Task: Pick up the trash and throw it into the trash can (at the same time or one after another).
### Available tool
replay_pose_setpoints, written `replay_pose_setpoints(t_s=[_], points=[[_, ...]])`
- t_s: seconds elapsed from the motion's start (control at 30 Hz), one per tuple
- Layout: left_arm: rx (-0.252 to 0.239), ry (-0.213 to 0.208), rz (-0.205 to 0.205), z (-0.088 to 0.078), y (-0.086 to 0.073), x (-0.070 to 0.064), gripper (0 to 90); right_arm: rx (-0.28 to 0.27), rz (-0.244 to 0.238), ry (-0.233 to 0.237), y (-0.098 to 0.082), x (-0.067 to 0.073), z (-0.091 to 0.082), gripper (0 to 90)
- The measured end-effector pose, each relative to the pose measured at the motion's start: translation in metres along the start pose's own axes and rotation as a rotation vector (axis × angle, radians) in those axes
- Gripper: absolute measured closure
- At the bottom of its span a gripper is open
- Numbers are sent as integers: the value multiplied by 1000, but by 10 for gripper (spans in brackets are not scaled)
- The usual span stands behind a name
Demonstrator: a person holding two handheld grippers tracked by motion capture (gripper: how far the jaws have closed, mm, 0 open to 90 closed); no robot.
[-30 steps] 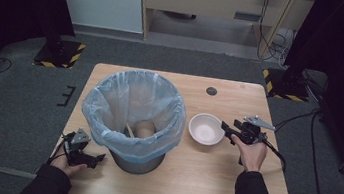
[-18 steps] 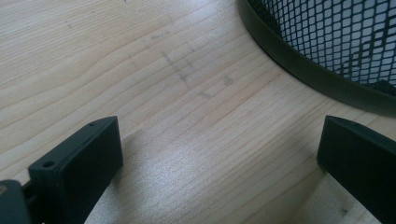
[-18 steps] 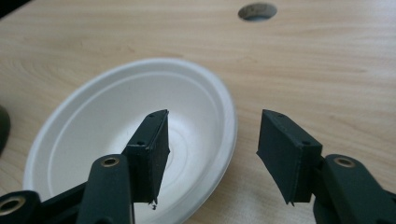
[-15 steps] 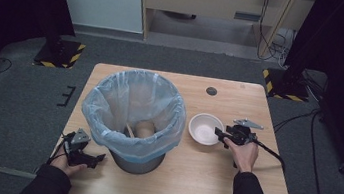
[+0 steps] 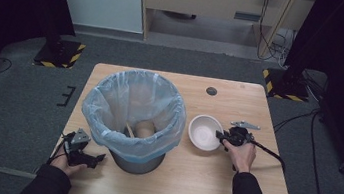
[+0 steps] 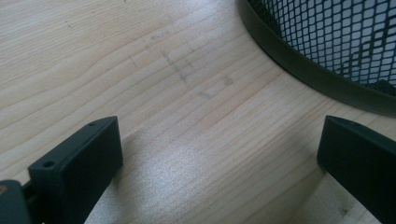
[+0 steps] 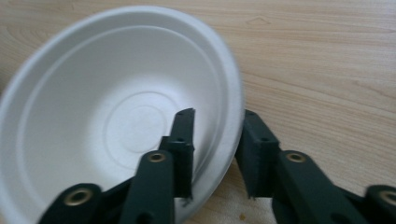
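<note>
High view: one table (image 5: 208,192), one bin (image 5: 132,119) with a clear liner, one white bowl (image 5: 204,131), two grippers. The bin stands left of centre; something tan lies at its bottom, too dim to identify. The bowl sits upright on the table just right of the bin, mouth up; being round, it has no long axis to note. The right gripper (image 5: 223,136) lies level, pointing left at the bowl's right rim, a hand (image 5: 239,154) behind it. The left gripper (image 5: 96,158) rests near the table's front left edge, pointing right toward the bin's base, apart from it.

Left gripper view: two jaws spread wide, bare wood between them, gripping nothing. The bin's dark base band and mesh wall curve across the upper right corner.

Right gripper view: the bowl (image 7: 93,93) is tilted in this camera's frame, its open side toward the lens. One jaw stands inside the bowl, the other outside, with the rim between them. The jaws have just been closing. The inner pad lies against the wall; a thin gap appears at the outer pad, so a firm clamp cannot be confirmed.
</note>
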State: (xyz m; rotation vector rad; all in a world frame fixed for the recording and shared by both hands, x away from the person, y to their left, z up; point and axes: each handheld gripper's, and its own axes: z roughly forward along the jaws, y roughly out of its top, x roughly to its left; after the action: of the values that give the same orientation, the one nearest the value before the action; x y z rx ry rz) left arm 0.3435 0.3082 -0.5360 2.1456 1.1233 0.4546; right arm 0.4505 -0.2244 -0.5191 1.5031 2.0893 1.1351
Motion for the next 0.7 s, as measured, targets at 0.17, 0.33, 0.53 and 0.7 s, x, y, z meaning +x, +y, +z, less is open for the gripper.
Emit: replay_pose_setpoints(t_s=[0.17,0.33,0.53,0.7], points=[[0,0,0,0,0,0,0,-20,7,19,4,4,-4,793],[0,0,0,0,0,0,0,-28,20,44,9,5,-10,819],[0,0,0,0,0,0,0,-54,20,57,17,7,-19,836],[0,0,0,0,0,0,0,-94,19,49,25,4,-31,840]])
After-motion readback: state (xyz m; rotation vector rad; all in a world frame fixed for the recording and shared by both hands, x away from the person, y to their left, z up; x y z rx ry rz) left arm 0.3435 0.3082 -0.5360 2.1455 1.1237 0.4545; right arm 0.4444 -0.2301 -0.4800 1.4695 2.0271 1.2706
